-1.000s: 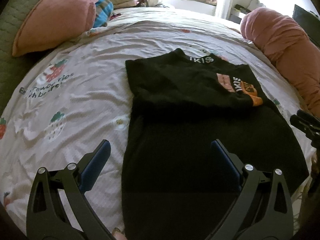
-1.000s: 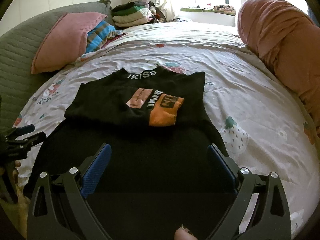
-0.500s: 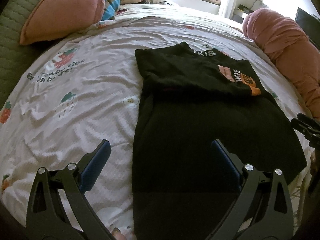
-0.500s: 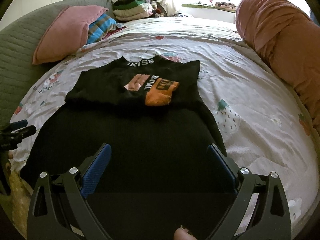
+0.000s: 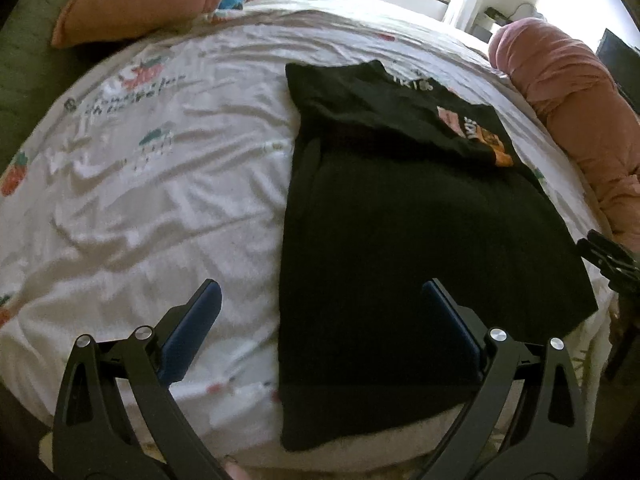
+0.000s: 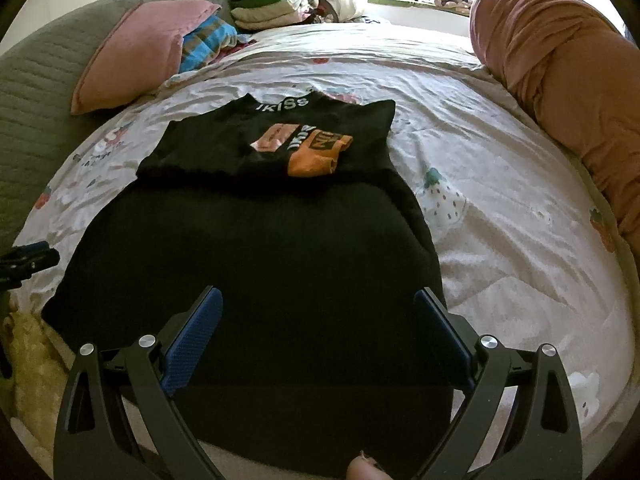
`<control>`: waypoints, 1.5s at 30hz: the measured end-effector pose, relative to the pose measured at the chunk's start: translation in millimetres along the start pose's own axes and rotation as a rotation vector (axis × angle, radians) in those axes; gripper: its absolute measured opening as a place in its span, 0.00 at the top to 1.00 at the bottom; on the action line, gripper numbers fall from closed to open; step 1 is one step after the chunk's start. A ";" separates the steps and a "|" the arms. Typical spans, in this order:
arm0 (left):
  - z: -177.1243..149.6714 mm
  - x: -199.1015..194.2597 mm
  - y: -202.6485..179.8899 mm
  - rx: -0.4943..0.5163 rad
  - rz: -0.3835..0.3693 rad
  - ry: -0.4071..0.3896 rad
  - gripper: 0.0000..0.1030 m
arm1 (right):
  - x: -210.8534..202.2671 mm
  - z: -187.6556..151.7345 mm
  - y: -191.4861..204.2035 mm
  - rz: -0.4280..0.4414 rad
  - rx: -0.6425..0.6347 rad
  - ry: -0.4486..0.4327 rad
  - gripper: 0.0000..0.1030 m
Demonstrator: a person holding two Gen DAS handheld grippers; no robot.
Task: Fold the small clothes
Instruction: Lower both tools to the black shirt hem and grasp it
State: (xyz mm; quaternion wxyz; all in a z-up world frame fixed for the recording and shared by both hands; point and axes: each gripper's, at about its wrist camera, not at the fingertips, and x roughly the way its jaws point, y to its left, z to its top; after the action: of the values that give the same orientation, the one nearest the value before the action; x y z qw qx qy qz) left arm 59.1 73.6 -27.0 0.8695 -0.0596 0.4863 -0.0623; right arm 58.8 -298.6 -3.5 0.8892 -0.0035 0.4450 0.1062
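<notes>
A black T-shirt point(image 5: 408, 240) lies flat on the bed, its collar end far from me and its sleeves folded in, showing pink and orange print point(image 6: 308, 148). It also shows in the right wrist view point(image 6: 256, 264). My left gripper point(image 5: 320, 320) is open and empty above the shirt's near left hem corner. My right gripper point(image 6: 320, 328) is open and empty above the near right part of the hem. Each gripper shows at the edge of the other's view: the right one point(image 5: 608, 260) and the left one point(image 6: 28, 260).
The bed has a white strawberry-print sheet point(image 5: 140, 184). A pink pillow point(image 6: 136, 52) and striped cloth point(image 6: 208, 40) lie far left, with folded clothes point(image 6: 272, 8) behind. A rolled pink-brown blanket point(image 6: 560, 80) lies along the right side. The bed's near edge is just below the hem.
Both grippers have pulled back toward the near edge of the bed, so more of the shirt's lower part and hem shows. The shirt has not moved. Both stay open.
</notes>
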 end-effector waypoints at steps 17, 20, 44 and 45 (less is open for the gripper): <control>-47.1 5.6 13.2 -0.093 -0.195 0.156 0.43 | -18.0 -23.9 -7.0 -0.015 -0.016 0.007 0.07; -48.8 8.9 14.6 -0.104 -0.197 0.170 0.44 | -21.6 -29.1 -10.0 -0.013 -0.014 0.012 0.07; -48.5 20.8 12.8 -0.105 -0.172 0.199 0.43 | -20.2 -81.2 -59.2 0.095 0.121 0.181 0.88; -48.4 21.4 12.5 -0.106 -0.172 0.200 0.43 | -21.7 -79.3 -59.0 0.107 0.119 0.174 0.91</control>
State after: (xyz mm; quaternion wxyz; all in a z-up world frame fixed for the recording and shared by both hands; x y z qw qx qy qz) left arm 29.6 80.3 -72.2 0.8037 -0.1406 0.5662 -0.1167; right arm -5.2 -368.2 -39.4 0.8390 0.0641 0.5255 0.1262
